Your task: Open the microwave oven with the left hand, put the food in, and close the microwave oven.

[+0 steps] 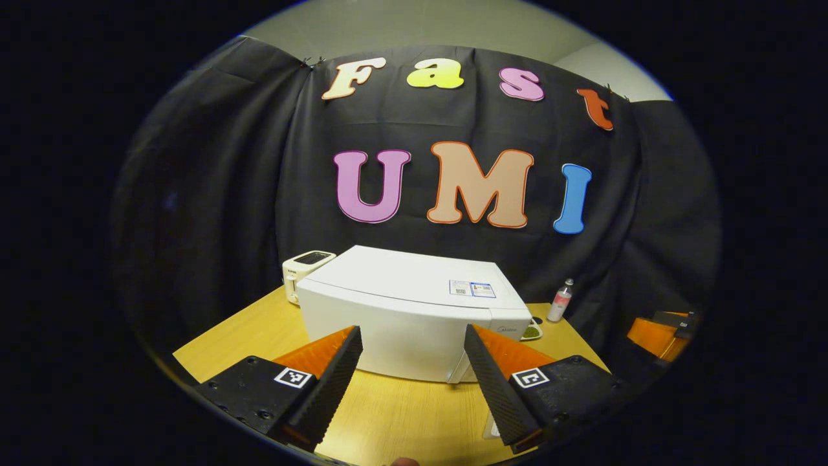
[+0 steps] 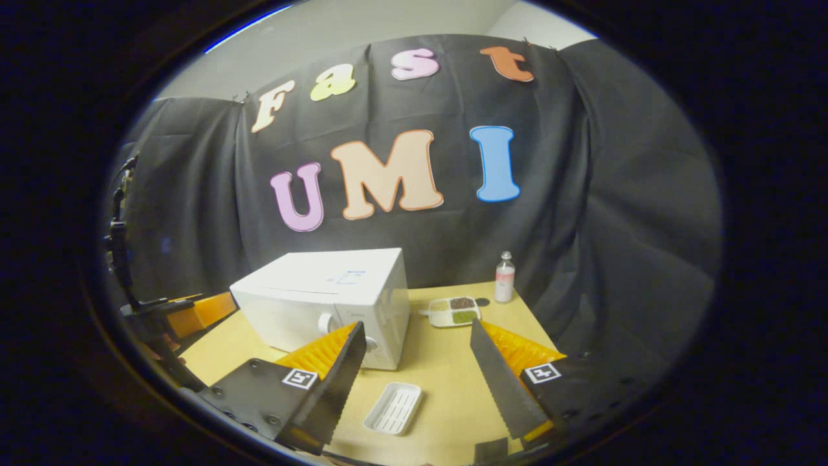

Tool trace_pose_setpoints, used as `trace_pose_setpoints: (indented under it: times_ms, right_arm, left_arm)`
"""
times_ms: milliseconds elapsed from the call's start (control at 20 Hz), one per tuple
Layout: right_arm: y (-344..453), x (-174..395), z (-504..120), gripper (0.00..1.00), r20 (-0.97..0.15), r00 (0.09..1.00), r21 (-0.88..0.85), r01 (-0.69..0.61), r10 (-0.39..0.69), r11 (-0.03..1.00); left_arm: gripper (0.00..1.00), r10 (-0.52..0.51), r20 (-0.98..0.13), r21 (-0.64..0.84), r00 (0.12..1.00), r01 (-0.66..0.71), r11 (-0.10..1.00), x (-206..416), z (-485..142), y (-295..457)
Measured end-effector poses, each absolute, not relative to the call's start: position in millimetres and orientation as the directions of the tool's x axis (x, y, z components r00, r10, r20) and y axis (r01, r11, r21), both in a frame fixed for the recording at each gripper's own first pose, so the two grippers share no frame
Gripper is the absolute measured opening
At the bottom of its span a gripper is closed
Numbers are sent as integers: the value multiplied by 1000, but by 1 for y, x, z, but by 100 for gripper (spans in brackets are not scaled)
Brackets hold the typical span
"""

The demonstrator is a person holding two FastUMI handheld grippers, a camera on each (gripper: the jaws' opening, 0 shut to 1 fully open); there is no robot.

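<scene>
The microwave (image 2: 323,304) lies lengthwise across the surface (image 2: 446,382), door shut, facing both spread hand-held grippers (image 1: 411,382) (image 2: 417,382); a tray (image 2: 393,408) lies near the front edge.

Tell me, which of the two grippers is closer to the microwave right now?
Left, I'd judge. The left gripper is open, facing the closed microwave close up. The right gripper, also open, hangs farther back off its knob end, above a white tray.
</scene>
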State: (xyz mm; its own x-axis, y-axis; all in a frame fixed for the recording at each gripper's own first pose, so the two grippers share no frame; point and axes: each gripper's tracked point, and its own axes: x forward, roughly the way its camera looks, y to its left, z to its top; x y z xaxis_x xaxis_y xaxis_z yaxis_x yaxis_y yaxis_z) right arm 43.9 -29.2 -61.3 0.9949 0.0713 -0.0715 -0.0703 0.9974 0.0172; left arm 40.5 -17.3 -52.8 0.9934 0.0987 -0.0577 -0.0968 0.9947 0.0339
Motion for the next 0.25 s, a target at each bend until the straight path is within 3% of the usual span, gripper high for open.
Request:
trace_pose_setpoints:
  times_ms: [200, 250]
  right_arm:
    - [-26, 38, -52, 100, -48, 995, 3, -88, 88, 996]
    - [-25, 37, -50, 92, -46, 995, 9, -91, 92, 996]
  left_arm:
    - [96, 98, -40, 54, 994, -96, 994, 36, -47, -19]
    - [96, 96, -39, 57, 995, -93, 994, 35, -47, -21]
